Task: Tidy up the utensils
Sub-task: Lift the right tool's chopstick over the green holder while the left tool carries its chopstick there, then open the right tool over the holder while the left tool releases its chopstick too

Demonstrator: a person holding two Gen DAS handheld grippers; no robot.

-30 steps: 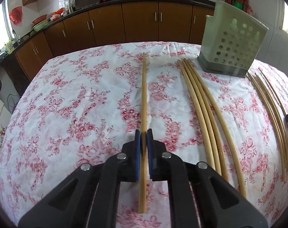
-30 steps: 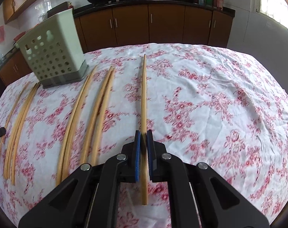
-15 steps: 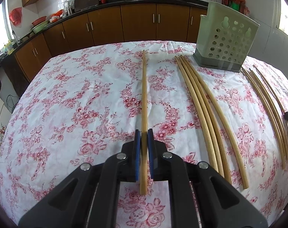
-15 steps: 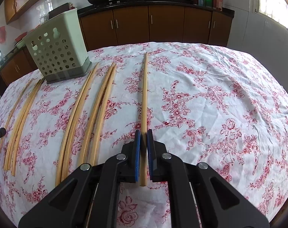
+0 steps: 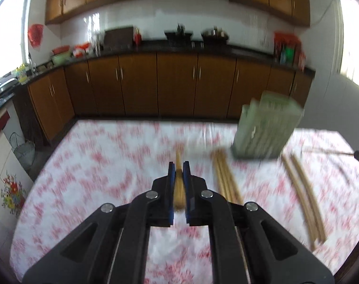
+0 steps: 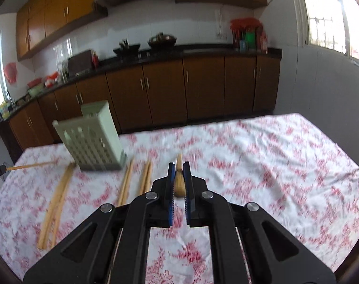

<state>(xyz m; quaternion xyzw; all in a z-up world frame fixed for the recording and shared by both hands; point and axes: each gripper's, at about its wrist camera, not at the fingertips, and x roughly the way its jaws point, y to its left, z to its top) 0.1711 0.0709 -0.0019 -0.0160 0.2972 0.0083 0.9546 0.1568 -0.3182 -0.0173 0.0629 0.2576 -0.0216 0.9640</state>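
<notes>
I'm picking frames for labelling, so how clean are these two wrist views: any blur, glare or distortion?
Left wrist: the floral tablecloth and green utensil holder are motion-smeared, while the left gripper stays sharp; the windows blow out white. Right wrist: milder smear, holder holes readable, strong window glare. Both show fisheye bending.

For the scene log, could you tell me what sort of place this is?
A home kitchen, most likely: wooden cabinets under a dark countertop, woks on the stove, and a table with a floral cloth.

Motion is blurring the holder (image 5: pixel 267 130) and the table (image 5: pixel 108 165) cloth beside it; the jaws are hiding most of each held chopstick (image 5: pixel 178 189).
</notes>
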